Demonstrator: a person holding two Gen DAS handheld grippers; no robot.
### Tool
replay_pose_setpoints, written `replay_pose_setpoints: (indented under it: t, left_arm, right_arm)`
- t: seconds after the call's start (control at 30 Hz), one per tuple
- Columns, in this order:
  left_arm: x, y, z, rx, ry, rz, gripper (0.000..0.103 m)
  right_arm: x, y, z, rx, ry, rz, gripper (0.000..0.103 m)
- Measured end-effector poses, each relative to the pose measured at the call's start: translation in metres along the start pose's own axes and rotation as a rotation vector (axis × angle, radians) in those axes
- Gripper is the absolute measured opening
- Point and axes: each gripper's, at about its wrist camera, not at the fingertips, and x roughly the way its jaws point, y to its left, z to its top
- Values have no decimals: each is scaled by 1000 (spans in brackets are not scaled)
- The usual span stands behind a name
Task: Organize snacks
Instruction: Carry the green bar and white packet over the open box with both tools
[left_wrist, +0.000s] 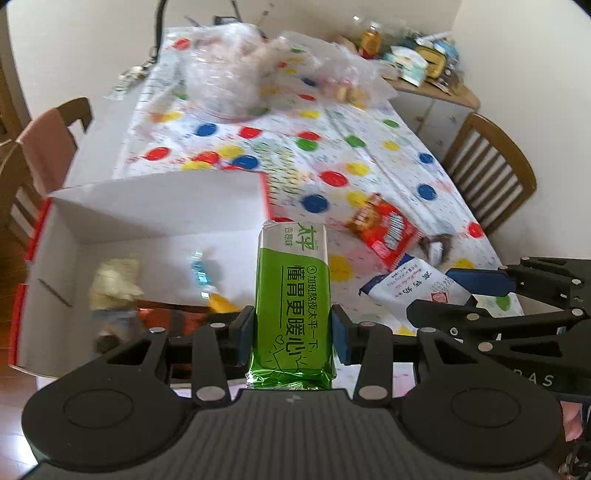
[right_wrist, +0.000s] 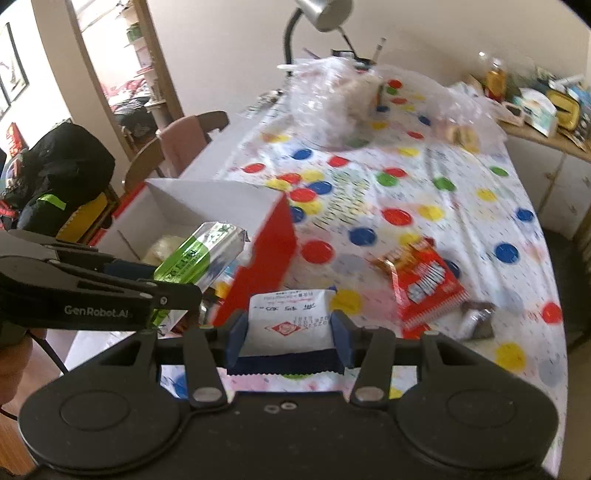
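While I look along my left gripper (left_wrist: 293, 332), its jaws are pinching a green snack pack (left_wrist: 291, 306) by its sides, held upright just over the near edge of the white cardboard box (left_wrist: 147, 210). A yellow packet (left_wrist: 114, 280) and a blue-wrapped item (left_wrist: 201, 273) lie inside the box. On the spotted tablecloth (left_wrist: 332, 147) to the right sits a red snack bag (left_wrist: 388, 232).

Through the right camera, my right gripper (right_wrist: 288, 332) has its jaws clamped on a white snack packet (right_wrist: 291, 317), above the table beside the box's red wall (right_wrist: 266, 254). A small brown wrapped snack (right_wrist: 476, 317) lies just beside the red bag.
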Motion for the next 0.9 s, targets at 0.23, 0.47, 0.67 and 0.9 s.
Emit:
replay_pose_setpoints:
  t: [0.23, 0.47, 0.67, 0.9]
  left_arm:
    - [-11, 48, 1, -29, -20, 40, 42]
    - [-12, 99, 8, -63, -26, 99, 42]
    - [2, 141, 11, -100, 13, 149, 42]
    - [30, 175, 12, -113, 90, 177, 42]
  right_arm:
    - [20, 36, 19, -12, -5, 22, 48]
    - [47, 68, 42, -39, -11, 22, 48]
    - [86, 89, 51, -67, 41, 7, 48]
    - [131, 103, 51, -80, 127, -13, 48]
